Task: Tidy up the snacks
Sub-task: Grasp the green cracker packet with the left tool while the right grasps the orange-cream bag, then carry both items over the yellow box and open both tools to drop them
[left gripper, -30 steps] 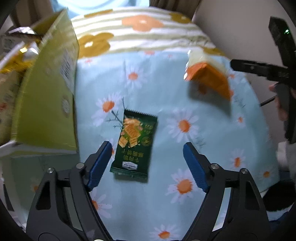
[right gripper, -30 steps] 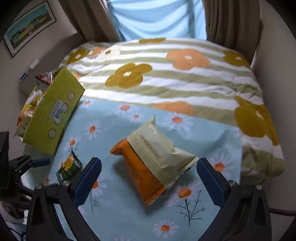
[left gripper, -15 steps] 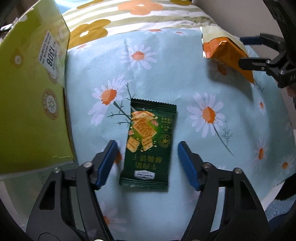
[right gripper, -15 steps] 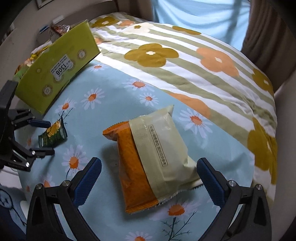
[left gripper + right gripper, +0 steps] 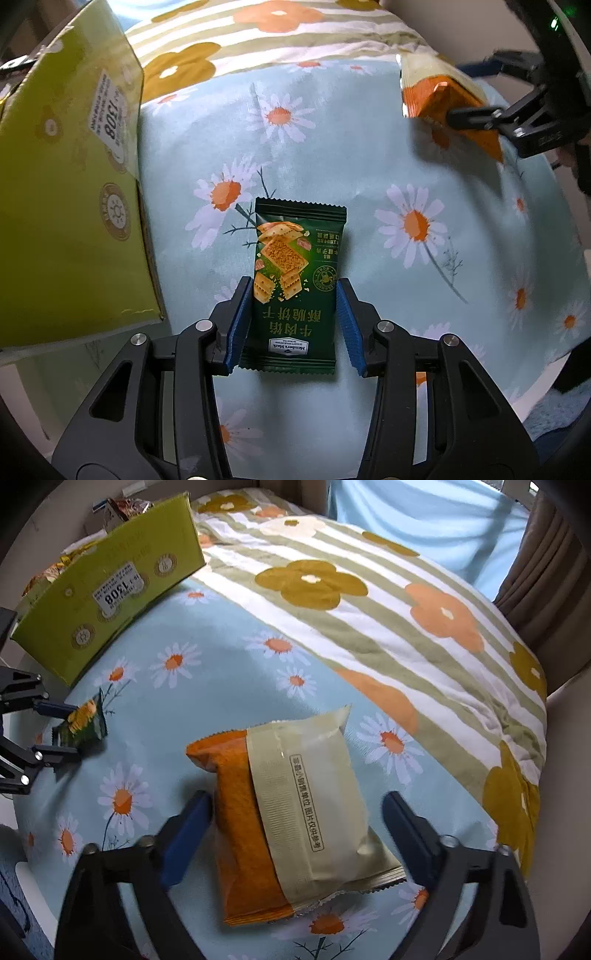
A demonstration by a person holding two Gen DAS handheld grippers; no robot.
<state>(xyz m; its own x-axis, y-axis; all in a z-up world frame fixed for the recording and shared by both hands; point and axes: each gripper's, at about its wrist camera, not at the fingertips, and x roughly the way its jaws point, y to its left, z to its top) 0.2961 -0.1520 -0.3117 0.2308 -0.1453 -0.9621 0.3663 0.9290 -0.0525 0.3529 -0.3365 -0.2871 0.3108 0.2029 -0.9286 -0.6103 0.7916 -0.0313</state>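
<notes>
A dark green cracker packet (image 5: 295, 284) lies flat on the daisy cloth. My left gripper (image 5: 293, 325) has its blue pads against both sides of the packet's lower half. The packet also shows in the right wrist view (image 5: 83, 725), between the left gripper's fingers (image 5: 55, 709). An orange and beige snack bag (image 5: 291, 812) lies on the cloth. My right gripper (image 5: 295, 830) straddles it, left pad close to the orange side, right pad a little apart. In the left wrist view the bag (image 5: 443, 99) sits at the far right with the right gripper's fingers (image 5: 476, 118) around it.
A yellow-green cardboard box (image 5: 66, 177) with a 1308 label stands at the left, close to the green packet; it also shows in the right wrist view (image 5: 110, 602), with snack packets (image 5: 125, 507) inside. A striped flower quilt (image 5: 369, 590) covers the far side.
My left gripper moved forward and closed in on the green packet. My right gripper moved forward and lower over the orange bag and narrowed around it.
</notes>
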